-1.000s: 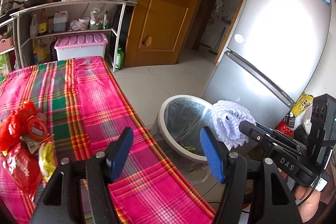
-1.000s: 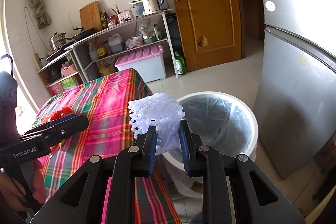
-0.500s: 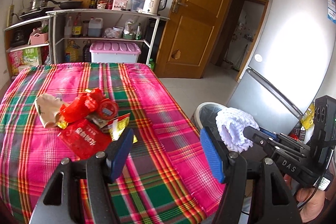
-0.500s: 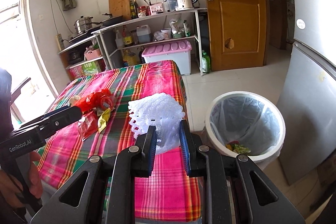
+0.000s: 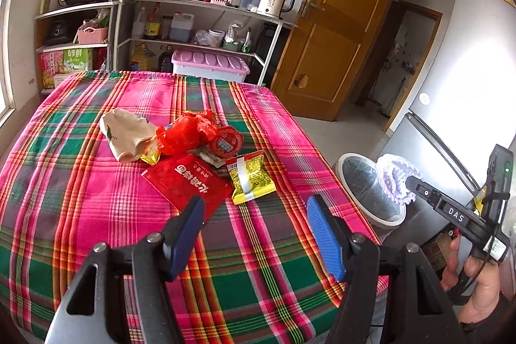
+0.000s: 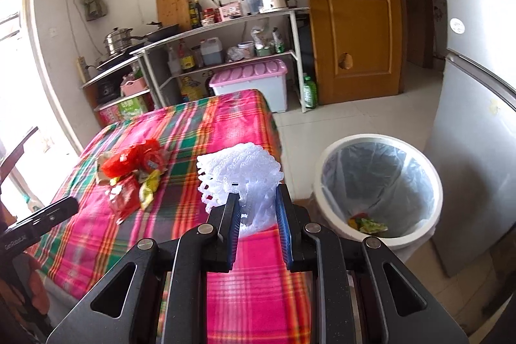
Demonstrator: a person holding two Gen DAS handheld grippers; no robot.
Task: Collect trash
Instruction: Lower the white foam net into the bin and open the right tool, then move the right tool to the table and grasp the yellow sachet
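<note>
While R gripper [image 6: 256,208] clamps foam net [image 6: 240,171], "DAS"-marked, L gripper [image 5: 254,221] fingers apart, empty.

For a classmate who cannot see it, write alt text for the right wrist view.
The right tongs grip a white foam net above a plaid-covered table, left of a white lined bin. Red and yellow wrappers lie farther back.
</note>
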